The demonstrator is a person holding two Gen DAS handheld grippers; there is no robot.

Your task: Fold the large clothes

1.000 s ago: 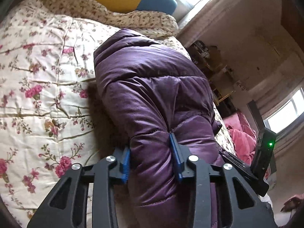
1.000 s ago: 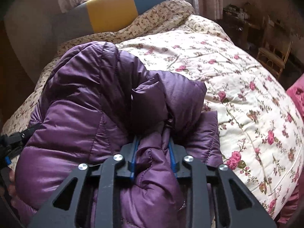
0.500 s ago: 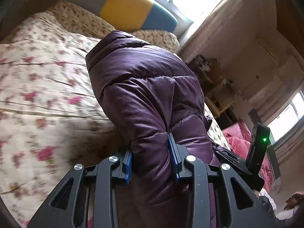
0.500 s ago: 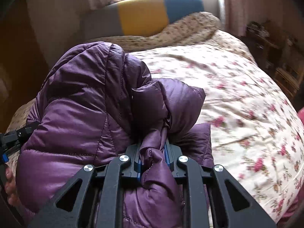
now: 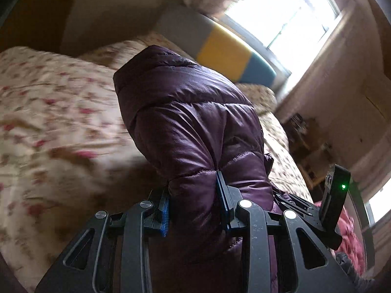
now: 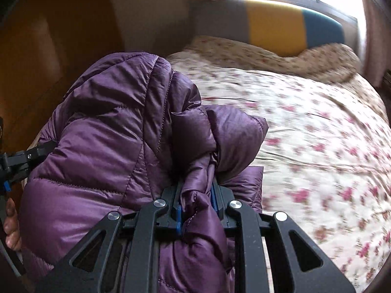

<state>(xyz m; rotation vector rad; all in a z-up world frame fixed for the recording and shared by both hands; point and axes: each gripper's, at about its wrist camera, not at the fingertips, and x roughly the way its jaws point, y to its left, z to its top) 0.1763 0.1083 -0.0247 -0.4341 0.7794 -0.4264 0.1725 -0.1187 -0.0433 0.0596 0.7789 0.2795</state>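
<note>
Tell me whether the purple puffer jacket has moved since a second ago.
Yes. The purple puffer jacket, clamped by both the left gripper and the right gripper, has risen: its top now reaches the striped headboard, with the floral quilt lower behind it.

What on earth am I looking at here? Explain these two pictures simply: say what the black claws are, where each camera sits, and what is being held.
There is no robot here. A person holds a hand tool in each hand, each ending in two black fingers with blue pads, and a small wide-angle camera on each tool looks forward along those fingers. That is why the room looks bent.

One picture comes from the left gripper, the other from the right gripper. Both are shut on the same purple jacket, a puffy quilted one, each pinching a fold of it. The jacket appears to be held up over a bed with a flowered quilt.

Behind the bed stand a grey, yellow and blue headboard and a bright window. The blur suggests the tools are moving.
</note>
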